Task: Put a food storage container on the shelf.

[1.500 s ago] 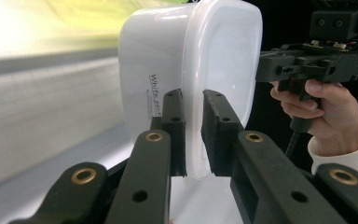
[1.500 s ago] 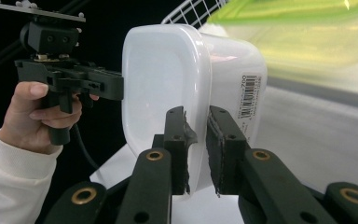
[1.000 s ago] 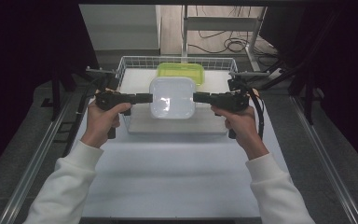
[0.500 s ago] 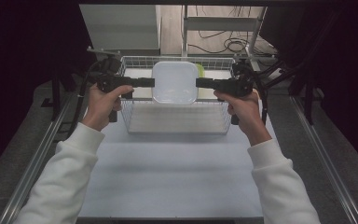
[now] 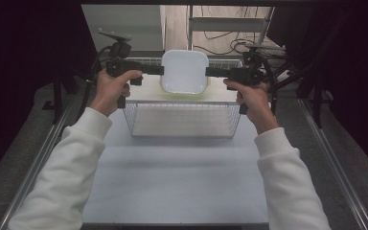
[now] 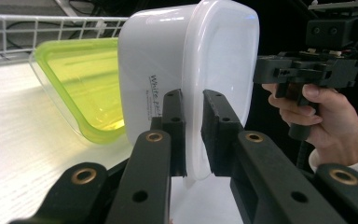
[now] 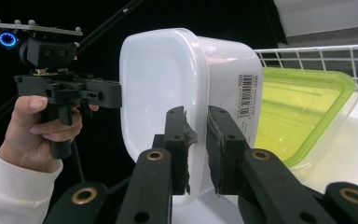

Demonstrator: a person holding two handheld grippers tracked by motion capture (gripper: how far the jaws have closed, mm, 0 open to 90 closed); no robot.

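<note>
Left tool point(image 5: 159, 70) and right tool point(image 5: 210, 72), each pinching 1 side rim of the white box point(image 5: 184, 72), above the wire basket point(image 5: 184, 125).

White container point(image 5: 184, 72): hides most of the green-lidded container point(image 5: 210, 82) behind it in the high view, its small side print point(image 6: 153, 95) and barcode label point(image 7: 244, 88) too fine to read, its lower edge concealed behind both pairs of black jaws.
</note>
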